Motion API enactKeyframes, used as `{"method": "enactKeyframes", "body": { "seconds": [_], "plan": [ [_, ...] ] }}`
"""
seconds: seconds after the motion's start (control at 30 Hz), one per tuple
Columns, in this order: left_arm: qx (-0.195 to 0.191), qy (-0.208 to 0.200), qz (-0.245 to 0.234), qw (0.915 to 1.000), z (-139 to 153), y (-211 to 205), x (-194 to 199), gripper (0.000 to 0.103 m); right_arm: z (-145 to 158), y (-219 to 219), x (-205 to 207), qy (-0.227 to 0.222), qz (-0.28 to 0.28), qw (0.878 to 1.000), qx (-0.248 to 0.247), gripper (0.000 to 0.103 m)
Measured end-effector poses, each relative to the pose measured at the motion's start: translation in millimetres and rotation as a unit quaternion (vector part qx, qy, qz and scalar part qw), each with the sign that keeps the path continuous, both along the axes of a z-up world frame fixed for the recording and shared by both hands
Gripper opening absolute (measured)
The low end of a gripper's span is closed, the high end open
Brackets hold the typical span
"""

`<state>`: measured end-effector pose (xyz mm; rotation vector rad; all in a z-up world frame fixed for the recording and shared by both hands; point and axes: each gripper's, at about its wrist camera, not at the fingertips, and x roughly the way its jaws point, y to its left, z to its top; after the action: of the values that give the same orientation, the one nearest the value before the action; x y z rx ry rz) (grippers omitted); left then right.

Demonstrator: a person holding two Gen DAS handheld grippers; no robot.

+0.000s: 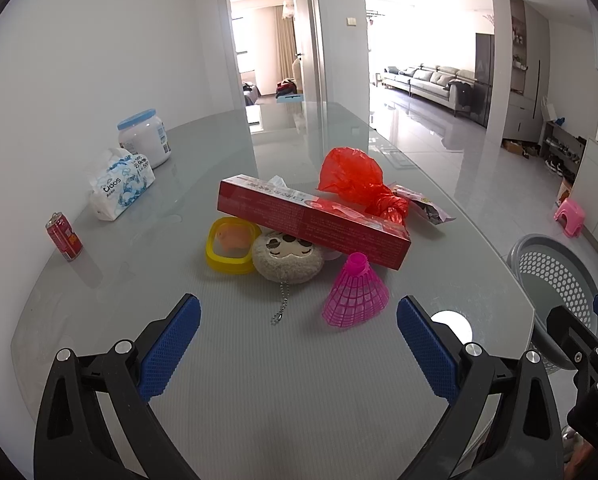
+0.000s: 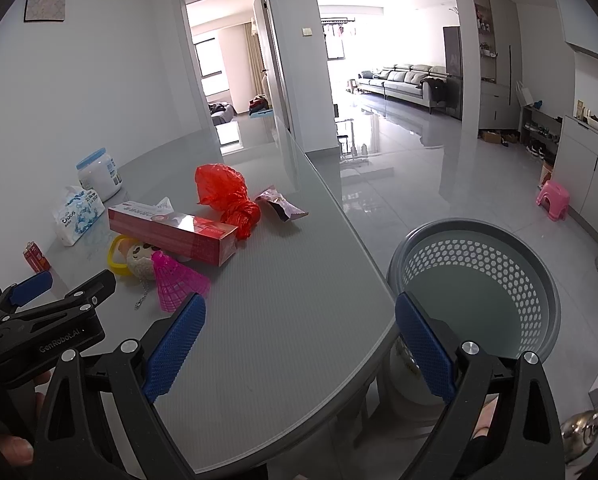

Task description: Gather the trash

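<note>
A pile sits mid-table: a long red box (image 1: 315, 222) (image 2: 171, 232) resting on a plush toy (image 1: 287, 258), a crumpled red plastic bag (image 1: 359, 184) (image 2: 225, 196), a torn snack wrapper (image 1: 429, 206) (image 2: 281, 206), a pink shuttlecock (image 1: 355, 294) (image 2: 175, 278) and a yellow ring toy (image 1: 227, 250). My left gripper (image 1: 299, 328) is open, just short of the shuttlecock, holding nothing. My right gripper (image 2: 299, 328) is open over the table's right edge, beside a grey perforated bin (image 2: 475, 280) (image 1: 555, 280) on the floor.
A red can (image 1: 64, 236) (image 2: 36, 258), a tissue pack (image 1: 119, 186) (image 2: 77, 214) and a white jar with a blue lid (image 1: 143, 136) (image 2: 99, 174) stand at the table's left by the wall. A pink stool (image 2: 553, 200) sits on the tiled floor.
</note>
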<state>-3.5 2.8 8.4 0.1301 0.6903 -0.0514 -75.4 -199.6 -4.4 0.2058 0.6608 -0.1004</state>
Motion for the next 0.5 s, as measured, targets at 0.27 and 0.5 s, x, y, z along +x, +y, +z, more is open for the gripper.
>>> {"method": "enactKeyframes", "body": {
  "seconds": [0.27,0.5],
  "plan": [
    [-0.002,-0.001,-0.001,1.0,0.3,0.4,0.9,0.097,0.3,0.3,-0.2,0.0,0.0,1.0,0.001,0.092],
    [-0.003,0.0,0.0,1.0,-3.9,0.2,1.5,0.097,3.4,1.3,0.8,-0.001,-0.002,1.0,-0.001,0.092]
  ]
}}
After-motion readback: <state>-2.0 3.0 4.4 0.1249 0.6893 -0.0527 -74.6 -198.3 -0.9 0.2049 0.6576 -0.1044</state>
